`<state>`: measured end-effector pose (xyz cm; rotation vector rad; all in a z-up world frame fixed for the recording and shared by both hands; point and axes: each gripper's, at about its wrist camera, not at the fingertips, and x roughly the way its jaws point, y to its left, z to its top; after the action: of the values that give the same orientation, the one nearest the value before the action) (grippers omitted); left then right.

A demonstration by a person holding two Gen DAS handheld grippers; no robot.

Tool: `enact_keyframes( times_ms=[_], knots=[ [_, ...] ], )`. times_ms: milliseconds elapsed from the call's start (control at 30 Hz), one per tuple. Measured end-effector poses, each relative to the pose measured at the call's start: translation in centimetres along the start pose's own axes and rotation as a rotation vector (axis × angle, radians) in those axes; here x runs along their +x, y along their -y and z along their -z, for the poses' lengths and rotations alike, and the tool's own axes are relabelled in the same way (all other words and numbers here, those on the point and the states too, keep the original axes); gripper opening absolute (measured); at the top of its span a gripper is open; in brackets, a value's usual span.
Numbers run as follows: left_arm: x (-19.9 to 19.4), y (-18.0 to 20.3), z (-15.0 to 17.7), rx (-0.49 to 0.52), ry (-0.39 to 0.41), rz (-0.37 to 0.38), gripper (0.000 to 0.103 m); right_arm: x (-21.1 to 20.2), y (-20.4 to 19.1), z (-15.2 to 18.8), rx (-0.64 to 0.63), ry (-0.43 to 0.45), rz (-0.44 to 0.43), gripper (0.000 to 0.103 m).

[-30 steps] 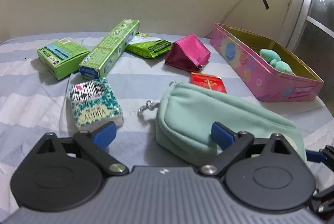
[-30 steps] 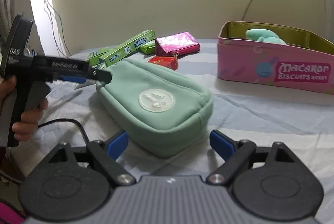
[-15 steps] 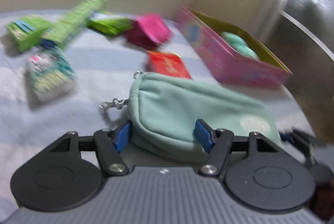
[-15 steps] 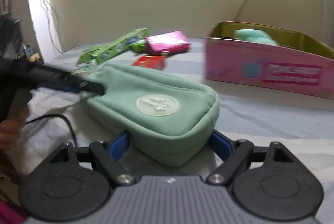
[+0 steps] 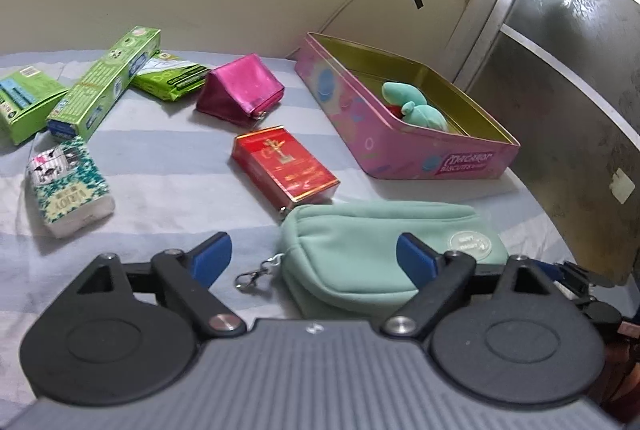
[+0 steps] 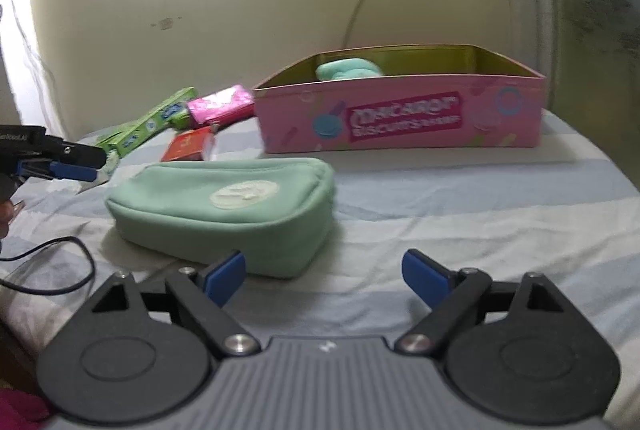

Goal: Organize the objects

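The soft mint-green fabric pouch (image 5: pixel 384 250) looks squashy and light. Both the left gripper (image 5: pixel 314 258) and right gripper (image 6: pixel 324 270) have jaws spread wide, holding nothing. Pinch its puffy middle.

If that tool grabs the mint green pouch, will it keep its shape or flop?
The mint green pouch looks like soft padded fabric, so it would probably squash and sag. It lies flat, unlikely to roll. Its metal clip would likely dangle.

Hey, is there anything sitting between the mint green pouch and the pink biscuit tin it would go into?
Nothing visible does. In the right wrist view, only bare striped cloth lies between the mint pouch and the pink tin. The red box sits off to the left of that path. The tin already holds a mint plush, with room beside it.
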<state>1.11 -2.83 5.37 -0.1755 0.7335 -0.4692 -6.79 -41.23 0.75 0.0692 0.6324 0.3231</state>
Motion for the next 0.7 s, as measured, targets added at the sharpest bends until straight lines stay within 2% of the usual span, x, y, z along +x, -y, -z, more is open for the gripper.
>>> enact_keyframes(
  times_ms=[133, 267, 333, 400, 633, 700],
  knots=[
    [1.5, -0.4, -0.2, -0.027, -0.062, 0.013, 0.091, 1.6, -1.1, -0.6, -0.042, -0.009, -0.057, 0.090],
    [3.9, 0.7, -0.5, 0.012, -0.116, 0.042, 0.089, 2.9, -2.0, -1.1, -0.071, -0.007, -0.099, 0.096],
    [5.1, 1.8, -0.5, 0.067, -0.121, 0.008, 0.079, 3.2, -2.2, -1.1, -0.081, -0.005, -0.111, 0.095],
    [5.9, 3.1, -0.5, 0.112, -0.137, -0.022, 0.077, 3.1, -2.0, -0.9, -0.087, 0.001, -0.107, 0.093],
    [8.1, 8.7, -0.1, 0.233, -0.209, 0.122, 0.077, 0.2, 3.4, 0.5, 0.017, 0.029, -0.021, 0.094],
    [8.9, 10.6, 0.0, 0.291, -0.216, 0.153, 0.082, -0.9, 4.6, 1.2, 0.034, 0.035, 0.023, 0.094]
  ],
)
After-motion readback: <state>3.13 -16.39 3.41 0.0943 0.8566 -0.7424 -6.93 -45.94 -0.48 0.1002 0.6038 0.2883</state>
